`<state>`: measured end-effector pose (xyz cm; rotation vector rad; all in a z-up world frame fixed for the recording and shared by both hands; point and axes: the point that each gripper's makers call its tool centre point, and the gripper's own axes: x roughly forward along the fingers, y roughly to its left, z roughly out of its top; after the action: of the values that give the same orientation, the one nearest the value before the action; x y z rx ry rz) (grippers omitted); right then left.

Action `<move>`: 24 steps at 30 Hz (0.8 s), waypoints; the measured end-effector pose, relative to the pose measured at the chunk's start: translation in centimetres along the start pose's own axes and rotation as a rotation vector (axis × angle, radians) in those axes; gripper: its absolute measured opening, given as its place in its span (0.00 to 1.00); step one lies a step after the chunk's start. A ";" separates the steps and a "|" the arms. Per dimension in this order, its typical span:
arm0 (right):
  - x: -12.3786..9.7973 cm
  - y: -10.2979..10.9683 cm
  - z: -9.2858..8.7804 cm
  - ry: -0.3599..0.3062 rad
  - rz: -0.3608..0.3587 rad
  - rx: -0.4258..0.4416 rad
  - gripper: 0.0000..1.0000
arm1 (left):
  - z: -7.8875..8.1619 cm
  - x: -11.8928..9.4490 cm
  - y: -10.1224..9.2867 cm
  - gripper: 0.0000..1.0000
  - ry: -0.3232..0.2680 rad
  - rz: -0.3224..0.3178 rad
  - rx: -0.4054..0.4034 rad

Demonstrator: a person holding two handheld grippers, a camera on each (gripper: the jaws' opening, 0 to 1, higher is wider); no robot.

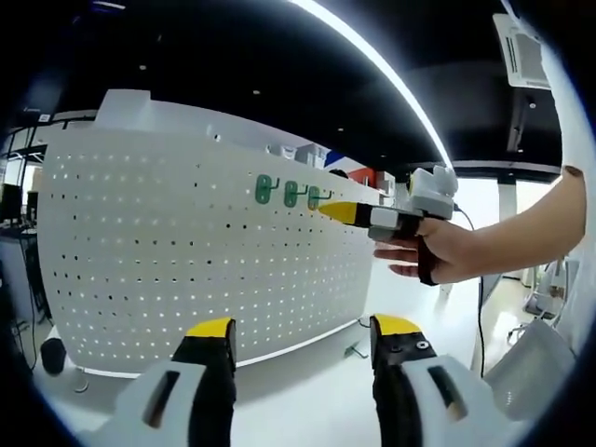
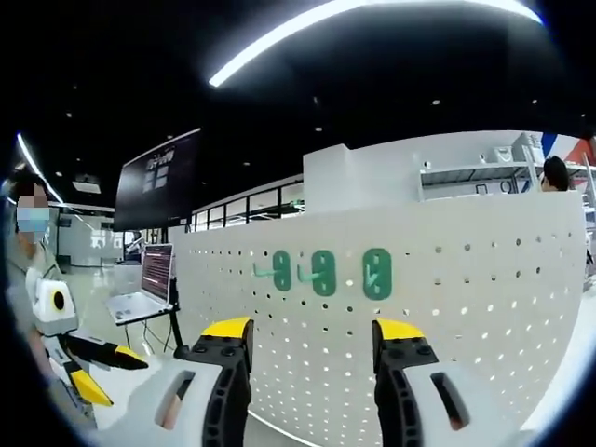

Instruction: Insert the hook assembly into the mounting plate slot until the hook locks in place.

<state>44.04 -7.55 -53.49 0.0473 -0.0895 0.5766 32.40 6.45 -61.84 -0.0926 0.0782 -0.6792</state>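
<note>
Straight ahead of the right gripper point(image 2: 312, 340), between its spread fingers point(image 2: 228, 331) and a little above their yellow tips, three green hooks point(image 2: 323, 272) sit in a level row on the white perforated mounting plate point(image 2: 484, 307). Each hook's green base is a tall oval, long axis upright, with a thin prong sticking out from it towards the camera. The fingers pinch nothing, and the row lies near but clearly apart from their tips.

In the left gripper view, the left gripper point(image 1: 303, 328) hangs back with its own fingers point(image 1: 212, 331) spread and empty; the same hooks point(image 1: 291, 194) appear well beyond and above its tips, small on the curved plate point(image 1: 186, 270). From the right side of that view a hand point(image 1: 438, 250) brings the right gripper point(image 1: 340, 212) in level, its yellow tip just beside the rightmost hook; whether it touches cannot be told.

The right gripper is plainly the nearer one, and its line of approach runs square into the plate face at the row. I judge the hooks already seated in slots, though whether any is locked is too small to tell. A small green item point(image 1: 353, 350) lies on the pale desk point(image 1: 307, 391) near the plate's foot.
</note>
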 end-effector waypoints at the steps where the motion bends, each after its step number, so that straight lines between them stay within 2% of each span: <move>1: -0.1 0.0 0.0 0.000 0.000 -0.001 0.51 | 0.0 0.0 0.0 0.60 0.001 0.000 0.001; 10: -2.5 1.0 -0.8 -0.003 0.033 -0.021 0.55 | 0.1 0.0 0.1 0.61 -0.003 -0.007 -0.003; 24: -6.5 1.7 -2.3 0.001 0.035 -0.007 0.60 | 0.0 -0.9 0.2 0.62 0.000 -0.005 -0.001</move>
<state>37.87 -9.50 -56.40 0.0385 -0.0913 0.6107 31.88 7.17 -61.80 -0.0934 0.0786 -0.6846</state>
